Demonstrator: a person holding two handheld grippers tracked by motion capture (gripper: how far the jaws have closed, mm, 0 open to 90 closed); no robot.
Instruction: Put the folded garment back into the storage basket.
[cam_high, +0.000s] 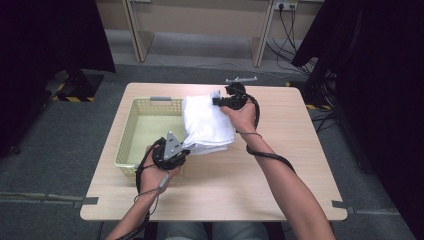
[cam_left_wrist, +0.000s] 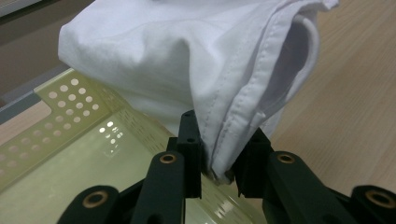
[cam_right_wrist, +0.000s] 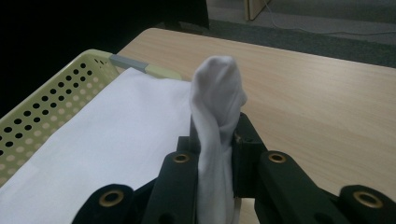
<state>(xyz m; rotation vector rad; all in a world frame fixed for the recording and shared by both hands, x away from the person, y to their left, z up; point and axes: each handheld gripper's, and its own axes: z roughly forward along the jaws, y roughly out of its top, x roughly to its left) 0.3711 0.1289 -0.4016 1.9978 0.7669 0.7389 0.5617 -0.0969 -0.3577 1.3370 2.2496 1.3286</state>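
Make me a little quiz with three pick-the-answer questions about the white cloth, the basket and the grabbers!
1. Where is the basket?
A. on the table's left part
B. on the floor
C. on a chair

2. What colour is the folded cloth?
A. red
B. white
C. blue

3. What are the two grippers doing?
A. both hang open over the table
B. both pinch the cloth
C. one holds a cup

Answers: 1 A, it sits on the wooden table, left of the middle. 2 B, it looks white in every view. 3 B, the left gripper and the right gripper each have cloth squeezed between their jaws.
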